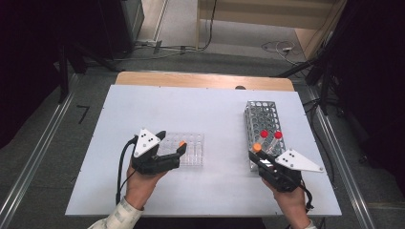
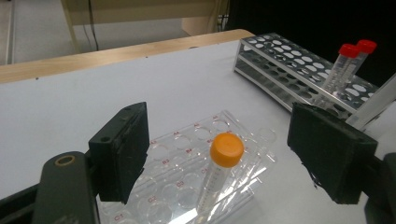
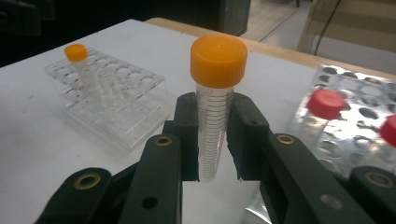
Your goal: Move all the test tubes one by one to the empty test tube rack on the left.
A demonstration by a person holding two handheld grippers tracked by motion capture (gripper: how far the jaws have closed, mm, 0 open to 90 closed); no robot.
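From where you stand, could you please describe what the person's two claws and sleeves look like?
Both are black, two-jaw tools with chunky rectangular pads. The left claw and the right claw each carry a pale grey three-cornered plate on top, the left one dotted with small dark marks. Brass-coloured rivets sit in the jaw arms. A black cable trails from the left one. The left sleeve is light-coloured and patterned.

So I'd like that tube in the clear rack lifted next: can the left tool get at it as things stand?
Probably yes. The left tool is open, its jaws standing either side of the orange-capped tube in the clear rack without touching it, and nothing lies between them. The neighbouring wells look empty, so closing should meet only the tube.
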